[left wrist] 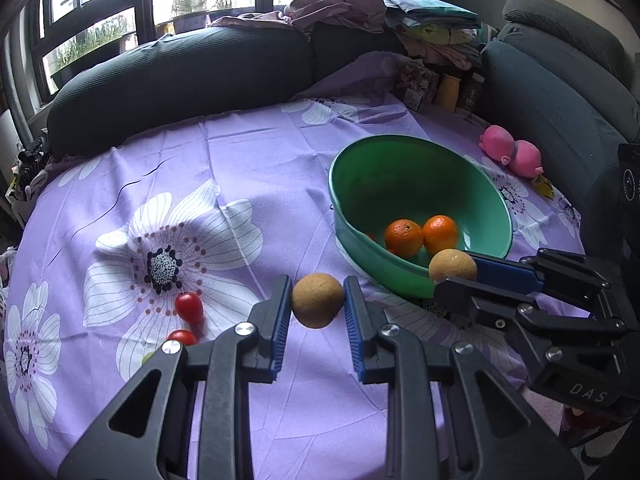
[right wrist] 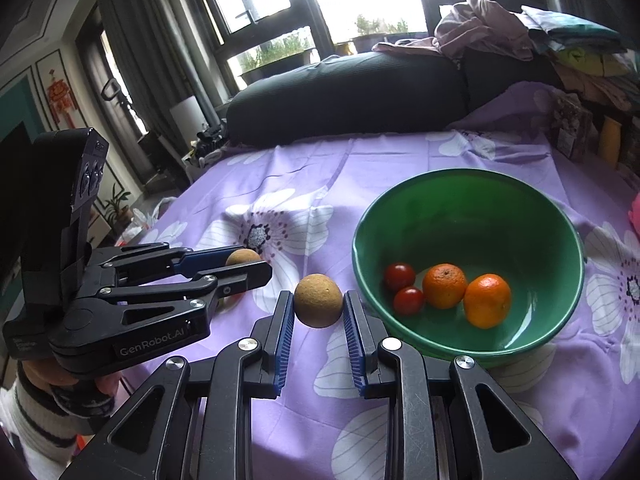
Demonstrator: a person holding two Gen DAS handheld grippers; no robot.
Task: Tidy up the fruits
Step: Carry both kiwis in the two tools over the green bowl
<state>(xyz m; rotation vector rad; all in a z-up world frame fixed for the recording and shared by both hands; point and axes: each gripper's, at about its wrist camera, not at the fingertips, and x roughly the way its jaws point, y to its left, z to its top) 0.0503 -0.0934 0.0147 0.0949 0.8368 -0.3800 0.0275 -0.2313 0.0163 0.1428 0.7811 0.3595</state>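
Observation:
My left gripper (left wrist: pixel 318 298) is shut on a round brown fruit (left wrist: pixel 318 300), held above the purple flowered cloth. My right gripper (right wrist: pixel 319 300) is shut on a second brown fruit (right wrist: pixel 319 301), just left of the green bowl (right wrist: pixel 472 208). In the left wrist view the right gripper (left wrist: pixel 454 276) holds its fruit (left wrist: pixel 453 266) at the bowl's (left wrist: pixel 400 180) near rim. The bowl holds two oranges (right wrist: pixel 444 285) (right wrist: pixel 487 300) and two cherry tomatoes (right wrist: pixel 400 276) (right wrist: pixel 408 301). Two more cherry tomatoes (left wrist: pixel 189 307) (left wrist: pixel 182 337) lie on the cloth, left of my left gripper (right wrist: pixel 248 266).
A pink toy pig (left wrist: pixel 512 152) lies behind the bowl to the right. Dark sofa cushions (left wrist: pixel 180 76) border the table's far side, with piled clothes (left wrist: pixel 360 4) on them. Jars and packets (left wrist: pixel 446 90) stand at the back corner. A hand in a striped sleeve (right wrist: pixel 52 396) holds the left gripper.

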